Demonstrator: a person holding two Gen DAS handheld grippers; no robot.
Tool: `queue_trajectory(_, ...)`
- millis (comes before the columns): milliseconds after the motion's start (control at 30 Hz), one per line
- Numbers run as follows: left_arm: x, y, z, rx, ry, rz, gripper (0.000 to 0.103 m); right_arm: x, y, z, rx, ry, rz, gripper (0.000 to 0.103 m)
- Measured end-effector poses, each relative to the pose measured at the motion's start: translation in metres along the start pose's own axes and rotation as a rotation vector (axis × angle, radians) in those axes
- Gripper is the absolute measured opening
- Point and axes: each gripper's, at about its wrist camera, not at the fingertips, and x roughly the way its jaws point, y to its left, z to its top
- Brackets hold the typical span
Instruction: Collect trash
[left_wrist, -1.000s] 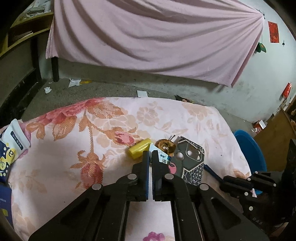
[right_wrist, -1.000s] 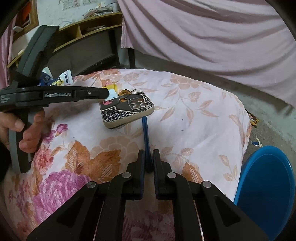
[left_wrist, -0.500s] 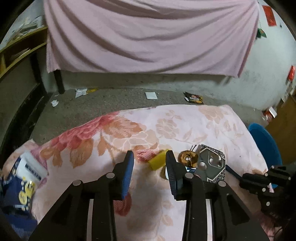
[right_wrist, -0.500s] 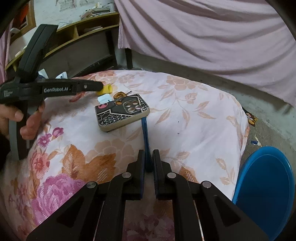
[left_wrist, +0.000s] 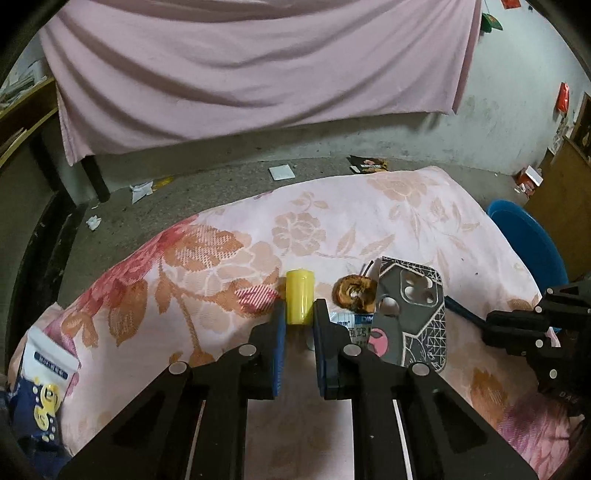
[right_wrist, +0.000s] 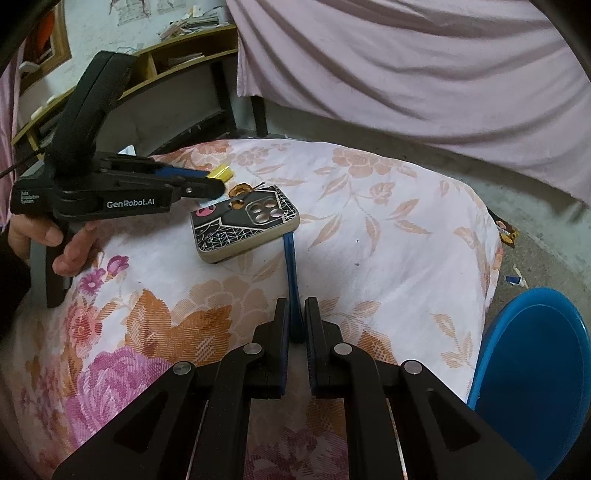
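Left wrist view: left gripper (left_wrist: 299, 317) jaws closing on the near end of the yellow tube (left_wrist: 300, 295), which lies on the floral quilt (left_wrist: 369, 206); pads look right at its sides, I can't tell if they bite yet. Risk 1: only the tube's end is between the pads, so a round, smooth body could squirt forward or pivot out on lift. Risk 2: soft quilt gives under the tips, fabric may get pinched with it. Just right of the tube: a printed wrapper (left_wrist: 352, 326), a brown scrap (left_wrist: 352, 293) and the phone case (left_wrist: 413, 314), close enough that a sideways slip nudges them. Right gripper (right_wrist: 294, 317) is clenched on a blue strip (right_wrist: 291, 273) whose far end runs under the case; judging by that, pulling could drag or flip the case. Blue bin (right_wrist: 532, 369) sits off the quilt edge, likely drop point; a weak hold may lose the tube on the way.
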Motion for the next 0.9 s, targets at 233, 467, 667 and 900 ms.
queue_trajectory(233,-0.031,0.000,-0.014,-0.070,-0.106,0.021,0.011,-0.008,0.004,-0.006,-0.005,-0.029,0.003,0.006)
queue_trajectory(467,-0.070,-0.018,-0.029,-0.127,-0.231,0.013,0.011,-0.033,0.003,-0.015,0.020,-0.123,-0.017,0.006)
queue_trajectory(667,-0.089,-0.049,-0.027,-0.111,-0.264,-0.009,0.011,-0.062,-0.002,-0.025,0.053,-0.234,-0.057,0.006)
queue_trajectory(900,-0.098,-0.082,-0.022,-0.091,-0.280,-0.040,0.011,-0.089,-0.010,-0.034,0.091,-0.337,-0.068,0.006)
